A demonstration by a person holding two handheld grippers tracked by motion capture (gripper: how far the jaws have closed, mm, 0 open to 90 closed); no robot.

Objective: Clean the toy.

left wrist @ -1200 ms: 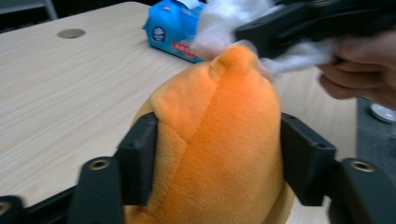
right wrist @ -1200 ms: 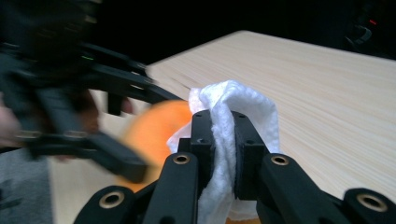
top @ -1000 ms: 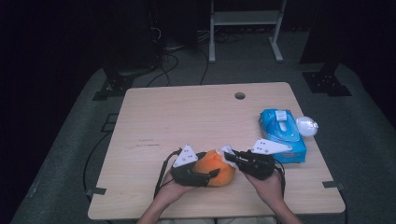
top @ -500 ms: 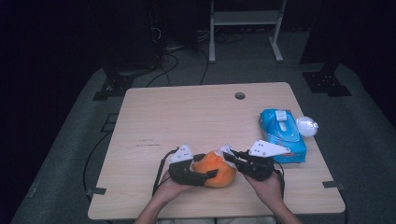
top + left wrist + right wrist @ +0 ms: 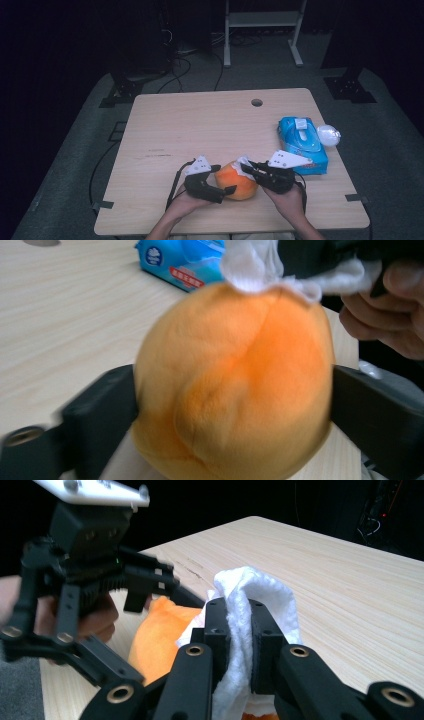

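An orange plush ball (image 5: 240,181) rests on the wooden table (image 5: 200,125) near its front edge. My left gripper (image 5: 223,180) has the ball (image 5: 235,390) between its jaws, one black jaw against each side. Those jaws have just been opening, and the ball still touches both. My right gripper (image 5: 245,168) comes in from the right, shut on a white wipe (image 5: 260,592). The wipe (image 5: 252,265) lies against the top of the ball. In the right gripper view the left gripper (image 5: 125,607) shows beside the ball (image 5: 157,630).
A blue pack of wet wipes (image 5: 302,142) lies at the table's right edge, with a crumpled white wad (image 5: 328,134) beside it. A round cable hole (image 5: 256,102) sits at the back. Stands and cables (image 5: 180,60) lie on the floor beyond.
The left gripper's jaws stand a little wider around the orange ball than before. Both hands have stayed where they were, with the wipe still on the ball.
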